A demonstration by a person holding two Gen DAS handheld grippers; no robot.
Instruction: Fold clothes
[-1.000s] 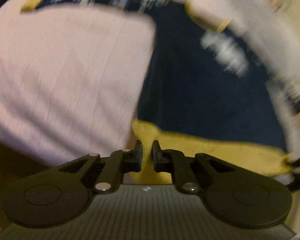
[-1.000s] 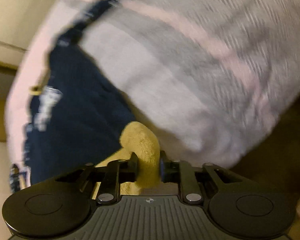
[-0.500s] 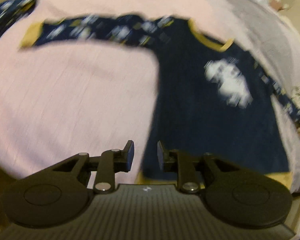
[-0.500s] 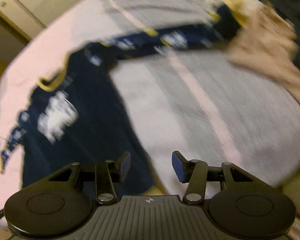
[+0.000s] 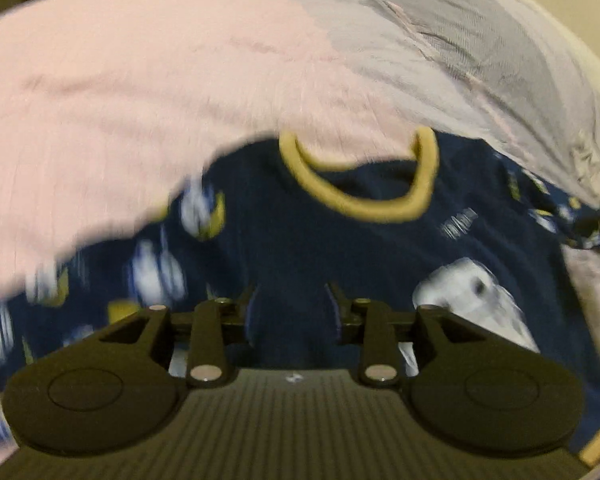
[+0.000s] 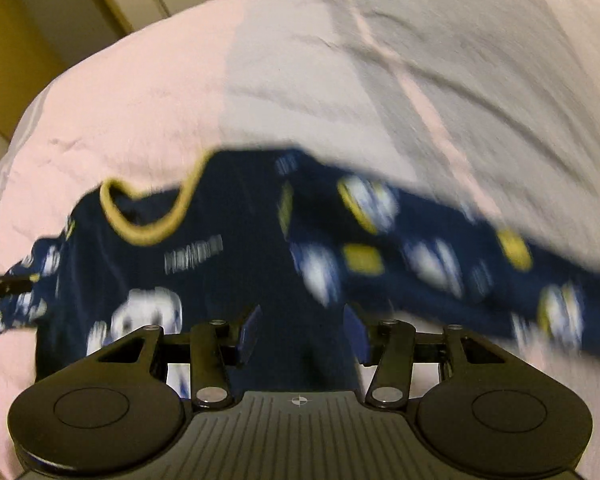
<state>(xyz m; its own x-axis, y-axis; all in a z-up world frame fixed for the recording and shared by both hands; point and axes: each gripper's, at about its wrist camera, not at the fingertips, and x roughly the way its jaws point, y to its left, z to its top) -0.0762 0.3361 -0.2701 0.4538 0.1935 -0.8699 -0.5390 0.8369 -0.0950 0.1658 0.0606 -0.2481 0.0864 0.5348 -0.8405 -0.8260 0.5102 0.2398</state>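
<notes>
**Both grippers empty over the spread top**

Left wrist view: the left gripper hangs over a navy top that lies flat on a pink and grey bedcover. Its jaws are apart and opening, with nothing between them; only the navy cloth shows beyond the gap. The yellow collar sits just ahead of the fingers, and a patterned sleeve runs off to the left. A white print lies to the right of the gripper. The frame is smeared, so creases in the cloth cannot be judged.

Right wrist view: the right gripper is over the same top, jaws apart and holding nothing. The collar is to the upper left here, and the other sleeve stretches away to the right across the grey part of the bedcover.

What could go wrong, as I judge it: the top looks laid out and no fold has begun (sleeves still spread). If either gripper closes on the body cloth beneath it instead of a sleeve or shoulder edge, it may pinch both layers, or the bedcover too, and drag the whole top askew. Uneven grips on the two sides would give a crooked fold.
</notes>
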